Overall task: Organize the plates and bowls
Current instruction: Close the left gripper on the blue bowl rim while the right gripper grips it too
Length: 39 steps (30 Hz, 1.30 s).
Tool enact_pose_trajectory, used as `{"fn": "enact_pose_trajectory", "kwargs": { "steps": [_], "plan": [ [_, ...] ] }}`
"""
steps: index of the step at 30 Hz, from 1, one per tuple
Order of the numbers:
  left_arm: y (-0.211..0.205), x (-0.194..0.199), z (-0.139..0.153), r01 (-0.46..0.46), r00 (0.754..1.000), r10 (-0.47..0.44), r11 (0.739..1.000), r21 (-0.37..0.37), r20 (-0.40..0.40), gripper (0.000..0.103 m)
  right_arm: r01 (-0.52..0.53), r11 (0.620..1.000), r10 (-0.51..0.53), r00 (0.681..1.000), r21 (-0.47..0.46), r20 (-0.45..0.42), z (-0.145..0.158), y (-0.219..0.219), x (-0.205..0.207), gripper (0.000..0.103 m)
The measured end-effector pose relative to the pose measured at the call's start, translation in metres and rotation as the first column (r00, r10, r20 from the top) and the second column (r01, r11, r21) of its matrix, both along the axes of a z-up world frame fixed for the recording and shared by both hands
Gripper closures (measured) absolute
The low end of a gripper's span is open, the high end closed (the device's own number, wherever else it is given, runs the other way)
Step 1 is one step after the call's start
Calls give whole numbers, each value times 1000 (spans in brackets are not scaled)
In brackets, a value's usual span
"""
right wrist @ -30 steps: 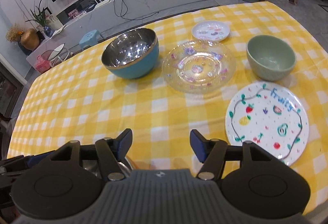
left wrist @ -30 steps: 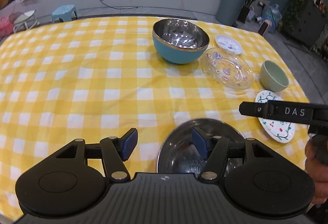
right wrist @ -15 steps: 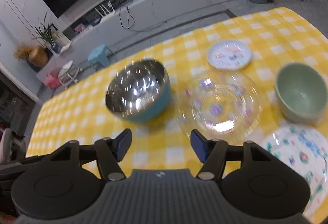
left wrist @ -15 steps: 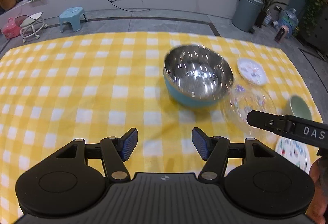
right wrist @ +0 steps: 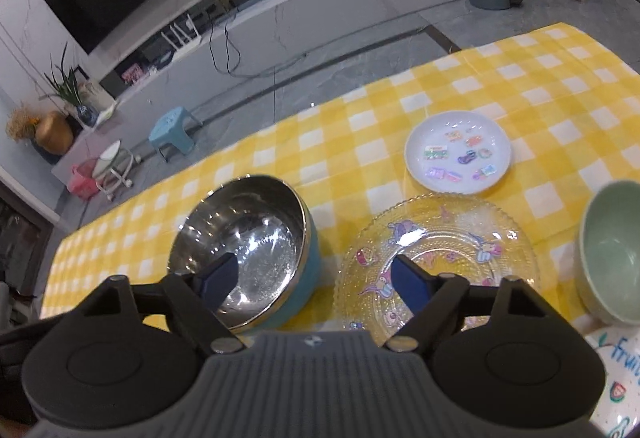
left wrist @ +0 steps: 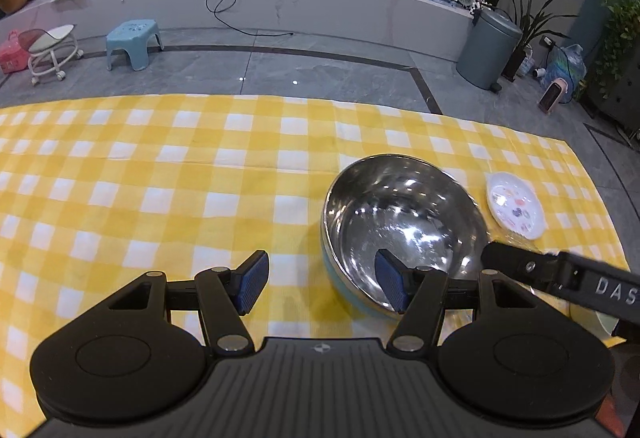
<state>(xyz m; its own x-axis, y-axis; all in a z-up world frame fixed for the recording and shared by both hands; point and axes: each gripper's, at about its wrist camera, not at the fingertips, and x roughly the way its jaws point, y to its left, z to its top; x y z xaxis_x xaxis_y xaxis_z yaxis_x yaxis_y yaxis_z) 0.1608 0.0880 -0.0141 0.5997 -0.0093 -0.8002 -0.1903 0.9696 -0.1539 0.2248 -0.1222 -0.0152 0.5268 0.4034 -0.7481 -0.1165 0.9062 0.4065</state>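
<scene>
A: Both grippers are empty; the left gripper (left wrist: 322,288) is wide, the right gripper (right wrist: 314,284) is opening astride the steel bowl's (right wrist: 248,250) near rim.

B: I'd straddle that rim squarely. Glass plate (right wrist: 440,238) beside it, white saucer (right wrist: 458,153) beyond.

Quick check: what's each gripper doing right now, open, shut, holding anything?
Left gripper: open, holding nothing, beside the steel bowl.
Right gripper: jaws opening, nothing gripped, over the steel bowl's rim and the glass plate.
</scene>
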Motion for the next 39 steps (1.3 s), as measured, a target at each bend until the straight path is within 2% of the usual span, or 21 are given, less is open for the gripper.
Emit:
{"fn": "enact_pose_trajectory", "kwargs": {
  "steps": [3, 6, 11, 13, 19, 21, 24, 26, 28, 29, 31, 32, 39],
  "plan": [
    [1, 6, -10, 10, 1000, -10, 1000, 12, -6, 31, -11, 1000, 11, 1000, -22, -20, -10, 10, 5, 26],
    [7, 10, -17, 11, 1000, -12, 999, -39, -18, 31, -15, 999, 14, 999, -37, -28, -16, 20, 11, 28],
    [4, 16, -21, 26, 1000, -26, 1000, -14, 0, 31, -14, 998, 12, 999, -54, -33, -22, 29, 16, 29],
    [3, 19, -28, 34, 999, -34, 999, -27, -7, 32, -8, 998, 5, 999, -62, -42, -27, 29, 18, 30],
    [4, 23, -41, 43, 999, -45, 998, -46, -25, 37, -17, 996, 12, 998, -88, -62, -38, 33, 17, 37],
    [5, 22, -42, 48, 999, -49, 997, -59, -16, 40, -21, 996, 15, 998, -91, -59, -37, 35, 16, 42],
    [5, 21, -41, 60, 998, -61, 994, -89, -14, 56, -22, 995, 17, 999, -98, -51, -36, 36, 14, 49],
    [5, 20, -40, 67, 998, -68, 992, -103, -12, 71, -20, 994, 15, 999, -108, -45, -36, 36, 13, 56],
    [2, 18, -39, 77, 997, -79, 991, -105, -11, 76, -27, 993, 22, 999, -115, -40, -35, 36, 11, 61],
    [0, 18, -38, 78, 997, -80, 992, -102, -12, 80, -32, 993, 27, 999, -118, -39, -34, 36, 10, 67],
    [-2, 15, -36, 78, 997, -80, 992, -98, -15, 81, -43, 991, 38, 998, -125, -41, -31, 37, 9, 75],
    [-4, 13, -35, 77, 997, -79, 993, -94, -18, 82, -49, 991, 44, 998, -123, -44, -30, 37, 8, 85],
    [-13, -2, -6, 125, 992, -125, 992, 12, 0, 82, -66, 996, 62, 996, -68, -57, -14, 30, -6, 88]
  ]
}}
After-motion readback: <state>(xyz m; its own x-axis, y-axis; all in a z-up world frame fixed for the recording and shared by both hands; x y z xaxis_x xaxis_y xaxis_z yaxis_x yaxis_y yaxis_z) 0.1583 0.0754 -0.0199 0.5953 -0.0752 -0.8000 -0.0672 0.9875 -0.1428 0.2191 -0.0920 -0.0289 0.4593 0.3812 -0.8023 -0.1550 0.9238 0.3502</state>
